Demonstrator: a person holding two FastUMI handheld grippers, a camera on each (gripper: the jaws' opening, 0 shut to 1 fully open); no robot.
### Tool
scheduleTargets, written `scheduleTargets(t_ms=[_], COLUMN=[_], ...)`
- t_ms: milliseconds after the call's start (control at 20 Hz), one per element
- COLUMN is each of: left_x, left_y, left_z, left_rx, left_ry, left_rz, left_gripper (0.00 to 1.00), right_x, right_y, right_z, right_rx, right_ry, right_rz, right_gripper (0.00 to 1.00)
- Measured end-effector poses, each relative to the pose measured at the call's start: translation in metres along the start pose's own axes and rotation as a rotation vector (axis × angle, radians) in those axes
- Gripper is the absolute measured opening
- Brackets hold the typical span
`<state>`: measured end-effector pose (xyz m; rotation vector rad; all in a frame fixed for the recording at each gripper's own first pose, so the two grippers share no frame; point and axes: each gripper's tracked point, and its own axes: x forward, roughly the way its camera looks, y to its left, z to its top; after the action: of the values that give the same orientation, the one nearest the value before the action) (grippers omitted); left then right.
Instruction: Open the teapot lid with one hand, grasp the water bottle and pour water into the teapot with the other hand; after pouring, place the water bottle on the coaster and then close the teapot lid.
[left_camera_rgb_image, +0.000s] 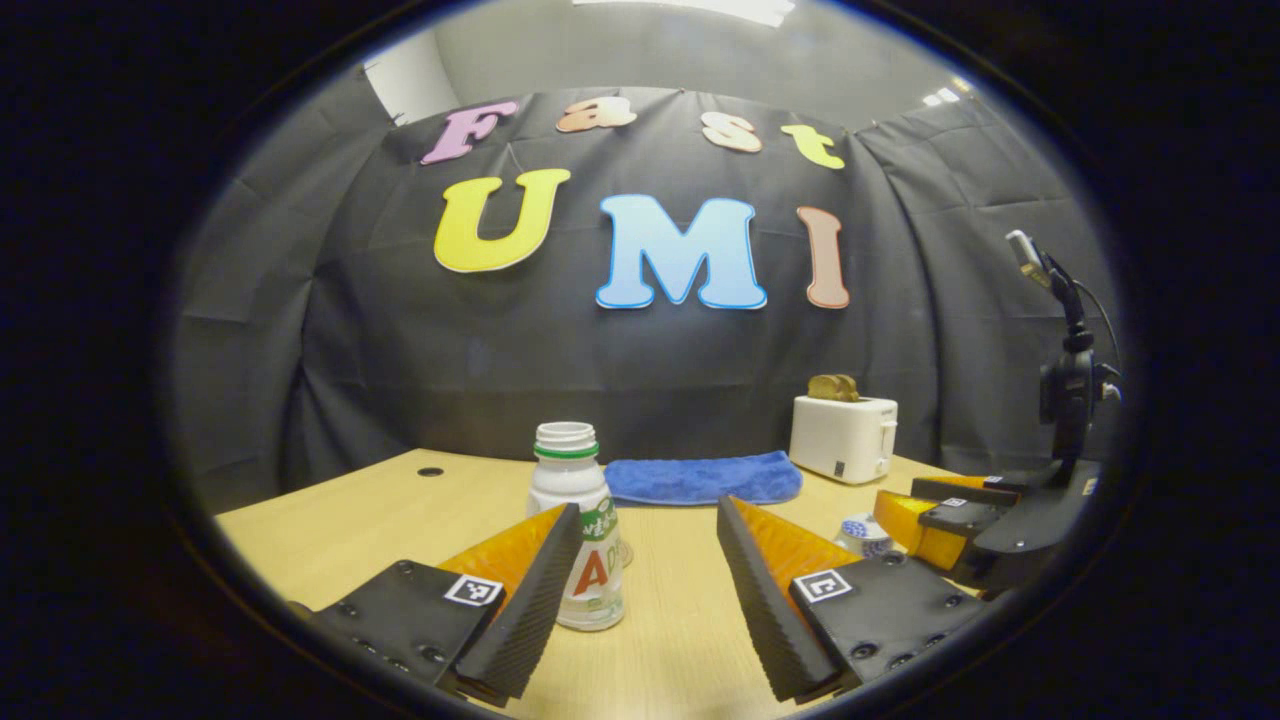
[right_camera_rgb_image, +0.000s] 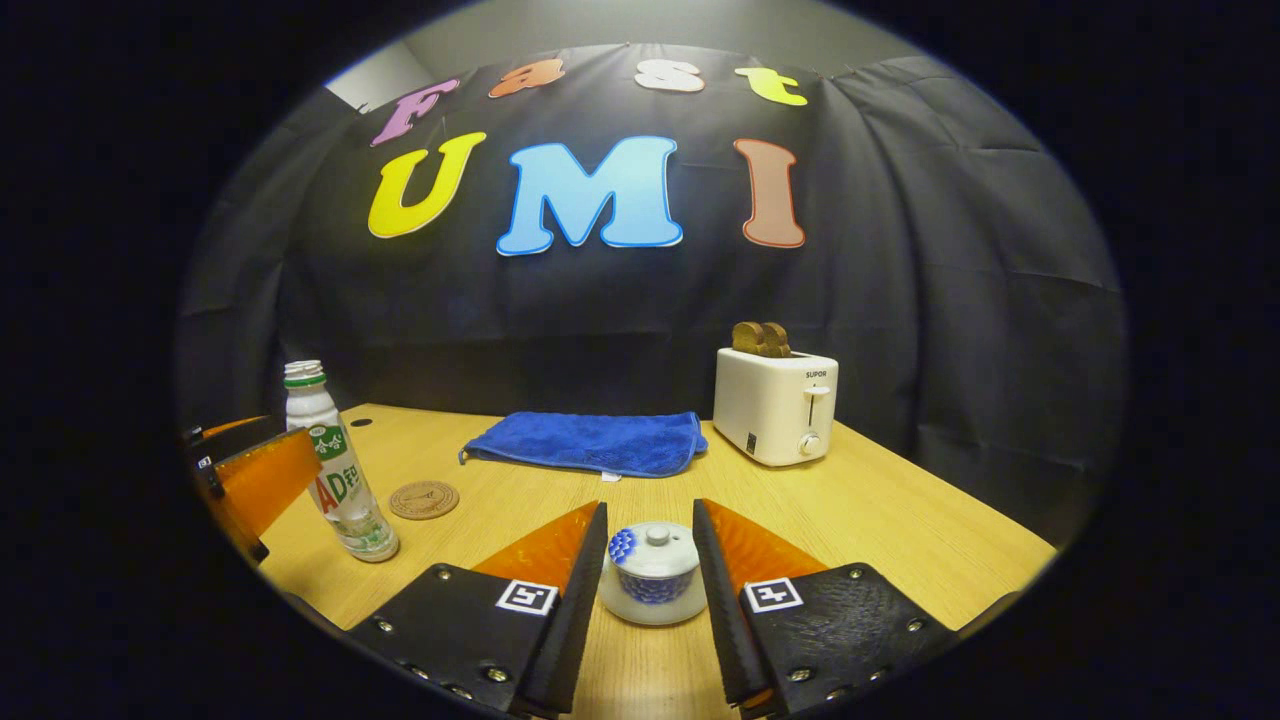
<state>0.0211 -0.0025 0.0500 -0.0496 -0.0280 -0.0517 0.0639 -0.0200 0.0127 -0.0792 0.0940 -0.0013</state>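
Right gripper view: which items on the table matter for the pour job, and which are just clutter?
Job items:
white-and-blue ceramic teapot with lid on
clear plastic water bottle, uncapped
round brown coaster

Lying about:
folded blue cloth
white toaster with toast in it

A staged recording booth, probably in a lab: black cloth wall (right_camera_rgb_image: 950, 300) behind a wooden table (right_camera_rgb_image: 880, 510), where a toaster (right_camera_rgb_image: 775, 405) stands beside a blue towel (right_camera_rgb_image: 590, 442).
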Motion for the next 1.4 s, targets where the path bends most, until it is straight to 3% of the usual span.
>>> scheduleTargets(t_ms=[300, 500, 550, 600, 1000, 1050, 1200, 1400], left_x=[0.001, 0.002, 0.002, 0.003, 0.004, 0.005, 0.004, 0.005], left_y=[0.004, 0.002, 0.001, 0.001, 0.000, 0.000, 0.000, 0.001], left_z=[-0.006, -0.007, -0.007, -0.008, -0.014, -0.014, -0.013, -0.014], left_rx=[-0.009, -0.009, -0.010, -0.010, -0.020, -0.021, -0.019, -0.014], left_ry=[0.014, 0.016, 0.016, 0.016, 0.026, 0.029, 0.025, 0.027], left_rz=[0.004, -0.003, -0.005, -0.007, -0.010, -0.011, -0.011, -0.009], left_gripper=[0.96, 0.85, 0.86, 0.96, 0.94, 0.93, 0.85, 0.86], right_x=[0.017, 0.028, 0.025, 0.028, 0.026, 0.031, 0.030, 0.029], right_y=[-0.001, -0.005, -0.009, -0.008, -0.003, -0.003, -0.003, -0.003], right_z=[-0.005, -0.014, -0.012, -0.015, -0.015, -0.019, -0.017, -0.014], right_rx=[-0.042, -0.042, -0.030, -0.014, -0.073, -0.075, -0.073, -0.041], right_ry=[0.023, 0.050, 0.053, 0.063, 0.078, 0.085, 0.088, 0.081], right_rz=[-0.002, -0.009, -0.019, -0.013, -0.001, 0.009, 0.017, 0.030], right_gripper=[0.53, 0.54, 0.22, 0.18, 0.19, 0.07, 0.07, 0.07])
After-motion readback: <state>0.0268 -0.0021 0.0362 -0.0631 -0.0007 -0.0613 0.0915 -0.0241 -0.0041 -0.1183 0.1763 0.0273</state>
